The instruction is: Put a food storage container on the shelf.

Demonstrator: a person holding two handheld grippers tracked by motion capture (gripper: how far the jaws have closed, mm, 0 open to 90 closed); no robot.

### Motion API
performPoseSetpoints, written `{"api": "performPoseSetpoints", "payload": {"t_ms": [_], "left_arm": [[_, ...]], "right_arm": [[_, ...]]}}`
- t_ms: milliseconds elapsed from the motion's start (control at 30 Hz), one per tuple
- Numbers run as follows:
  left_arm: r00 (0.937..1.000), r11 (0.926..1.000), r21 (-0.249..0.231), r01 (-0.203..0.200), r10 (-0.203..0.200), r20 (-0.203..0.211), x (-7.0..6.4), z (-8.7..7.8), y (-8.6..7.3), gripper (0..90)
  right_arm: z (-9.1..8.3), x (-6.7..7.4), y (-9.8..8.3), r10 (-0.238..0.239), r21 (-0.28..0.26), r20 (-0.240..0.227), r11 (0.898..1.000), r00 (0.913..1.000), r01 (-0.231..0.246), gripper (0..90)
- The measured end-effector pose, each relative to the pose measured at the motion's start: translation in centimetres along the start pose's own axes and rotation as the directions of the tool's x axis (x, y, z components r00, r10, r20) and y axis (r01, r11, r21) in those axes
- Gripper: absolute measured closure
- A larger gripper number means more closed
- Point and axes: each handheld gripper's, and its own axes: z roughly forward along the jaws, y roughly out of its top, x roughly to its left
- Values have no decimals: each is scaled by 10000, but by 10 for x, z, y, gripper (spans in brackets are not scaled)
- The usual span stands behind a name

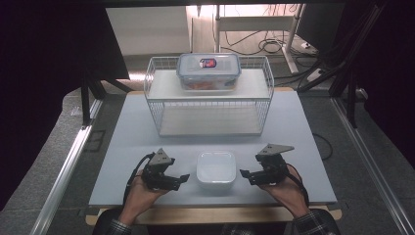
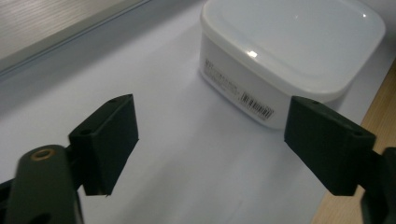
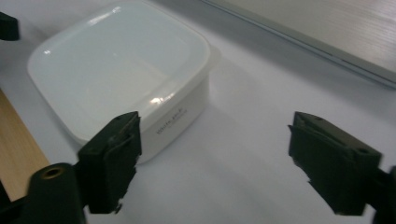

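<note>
From the high view, a white tub [image 1: 216,169] with its lid on sits at the near edge of the desk [image 1: 122,147], between the two grippers. The left gripper [image 1: 184,178] rests just beside its left wall and the right gripper [image 1: 243,173] just beside its right wall, neither touching it. Each points inward at the tub. Farther back stands a wire rack [image 1: 210,105], and on its upper shelf lies a clear box [image 1: 209,71] with a clip-on lid and something reddish inside.

In the left gripper view, the jaws are spread wide with bare desk between them. The tub [image 2: 285,60] lies ahead and toward the right jaw, a barcode label on its side wall. Its lid is smooth and glossy and overhangs the wall as a thin lip.

In the right gripper view, the jaws are likewise spread and pinch nothing. The tub [image 3: 121,70] lies ahead beside the left jaw, small print on its wall. A paler patch shows through the lid; whether anything is inside I cannot tell.

My guess is thin plastic: light, a little flexible, slick on the lid. A pinch on the lid's top would likely slide. The straight side walls under the lip look the better hold, one gripper on each side, pressed gently so the walls do not bow or the lid pop.
</note>
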Motion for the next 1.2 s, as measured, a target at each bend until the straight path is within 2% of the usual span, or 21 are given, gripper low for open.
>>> {"api": "performPoseSetpoints", "payload": {"t_ms": [133, 167, 200, 333, 533, 567, 667, 700, 733, 800, 833, 867, 900, 933, 967, 1033, 1100, 1133, 1167, 1200], "left_arm": [[9999, 9999, 24, -109, 109, 88, -2, 4, 10, 227], [9996, 9999, -34, -94, 95, 257, -1, 7, 15, 230], [9996, 9999, -34, -94, 95, 257, -1, 7, 15, 231], [9988, 10000, -22, -53, 54, 484, 1, 19, 29, 230], [9951, 9997, 63, 222, -227, 966, 3, 34, 36, 172], [9936, 9996, 130, 266, -278, 1098, 3, 39, 36, 166], [9923, 9993, 244, 282, -310, 1199, 2, 43, 35, 161], [9886, 9989, 262, 402, -435, 1443, 3, 46, 34, 154], [9886, 9989, 262, 402, -435, 1443, 3, 46, 34, 151], [9791, 9978, 336, 576, -630, 1933, 3, 49, 32, 147], [9791, 9978, 336, 576, -630, 1933, 3, 49, 32, 148], [9726, 9973, 403, 620, -694, 2220, 3, 51, 32, 148], [9620, 9967, 467, 668, -767, 2622, 2, 53, 31, 148], [9589, 9964, 467, 702, -803, 2723, 1, 54, 30, 156], [9609, 9965, 459, 697, -794, 2653, -1, 52, 29, 161], [9626, 9962, 410, 772, -851, 2573, -2, 46, 27, 217], [9573, 9931, 351, 1115, -1168, 2644, -1, 41, 23, 310], [9573, 9931, 351, 1115, -1168, 2644, -1, 41, 23, 353], [9540, 9898, 275, 1399, -1422, 2639, -1, 36, 20, 403], [9540, 9898, 275, 1399, -1422, 2639, -1, 36, 20, 429]], "right_arm": [[2, 3, 7, -118, 128, -197, 9998, 9997, 120, 259], [3, 4, 9, -156, 217, -226, 9996, 9996, 161, 268], [3, 4, 9, -156, 217, -226, 9996, 9996, 161, 268], [12, 7, 20, -294, 232, -592, 9993, 9978, 308, 287], [22, 6, 23, -152, 291, -810, 9994, 9966, 176, 251], [26, 5, 22, -31, 365, -1002, 9993, 9950, 68, 236], [30, 4, 21, 101, 408, -1170, 9992, 9931, -54, 229], [36, 4, 20, 248, 598, -1433, 9981, 9894, -163, 225], [36, 4, 20, 248, 598, -1433, 9981, 9894, -163, 225], [41, 3, 18, 726, 729, -1847, 9955, 9801, -600, 230], [41, 3, 18, 726, 729, -1847, 9955, 9801, -600, 230], [41, 3, 18, 875, 802, -1992, 9941, 9760, -727, 236], [42, 3, 17, 1032, 890, -2171, 9924, 9707, -856, 244], [43, 3, 17, 1249, 1046, -2485, 9893, 9605, -1016, 263], [44, 4, 16, 1489, 1238, -2642, 9851, 9529, -1196, 259], [42, 6, 16, 1540, 1401, -2623, 9828, 9526, -1203, 276], [38, 8, 16, 1576, 1516, -2549, 9809, 9540, -1215, 341], [38, 8, 16, 1576, 1516, -2549, 9809, 9540, -1215, 341], [31, 8, 15, 1706, 1450, -2389, 9797, 9559, -1386, 439], [31, 8, 15, 1706, 1450, -2389, 9797, 9559, -1386, 439]]}}
